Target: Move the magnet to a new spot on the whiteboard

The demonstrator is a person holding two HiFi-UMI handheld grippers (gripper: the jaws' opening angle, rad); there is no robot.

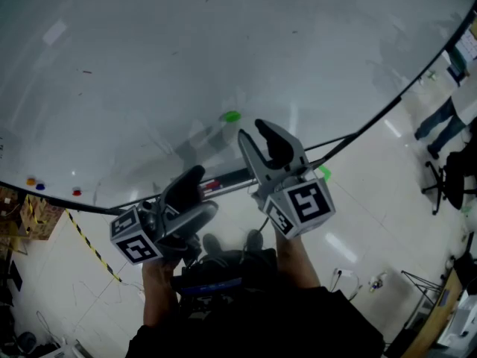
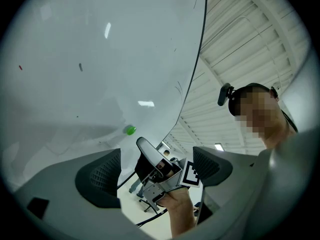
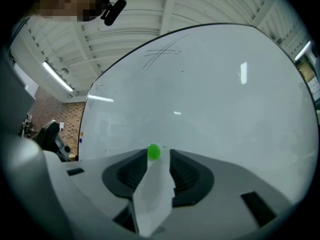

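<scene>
The green magnet (image 1: pixel 232 116) clings to the whiteboard (image 1: pixel 149 66). Just short of the magnet, our right gripper (image 1: pixel 252 130) aims at it, fingers slightly parted and empty; we should straddle it squarely before closing. Our left gripper (image 1: pixel 205 191), farther from the magnet, gapes wide and holds nothing.

Whiteboard (image 1: pixel 149 51) w/ green magnet (image 1: pixel 232 115), small coloured magnets (image 1: pixel 76 192) near edge

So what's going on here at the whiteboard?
A person faces the whiteboard with a handheld gripper in each hand. The right gripper points at the green magnet. The magnet sits on the board, lined up with the gap between the gripper's slightly parted jaws, and is not yet gripped. The left gripper is held lower, with its jaws wide apart and nothing between them.
</scene>
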